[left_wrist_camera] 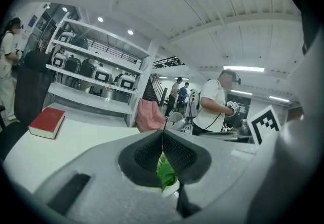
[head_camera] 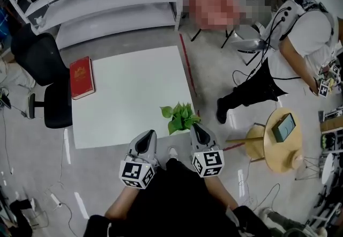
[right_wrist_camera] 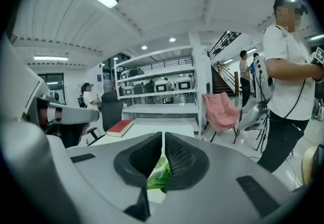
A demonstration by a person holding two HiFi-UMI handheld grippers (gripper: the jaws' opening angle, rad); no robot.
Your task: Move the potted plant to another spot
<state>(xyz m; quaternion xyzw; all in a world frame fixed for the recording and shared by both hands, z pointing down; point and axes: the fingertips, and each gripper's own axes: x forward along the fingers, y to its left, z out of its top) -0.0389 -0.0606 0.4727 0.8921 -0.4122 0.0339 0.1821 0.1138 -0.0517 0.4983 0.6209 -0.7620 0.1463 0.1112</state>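
The potted plant [head_camera: 180,116] stands at the near right corner of the white table [head_camera: 128,96], well apart from the red book [head_camera: 81,76] that lies at the table's left edge. The left gripper [head_camera: 149,134] and the right gripper [head_camera: 196,126] are both at the near edge of the table, the right one just beside the plant's leaves. Each gripper has its jaws closed together with nothing between them, and the green leaves show only beyond them.
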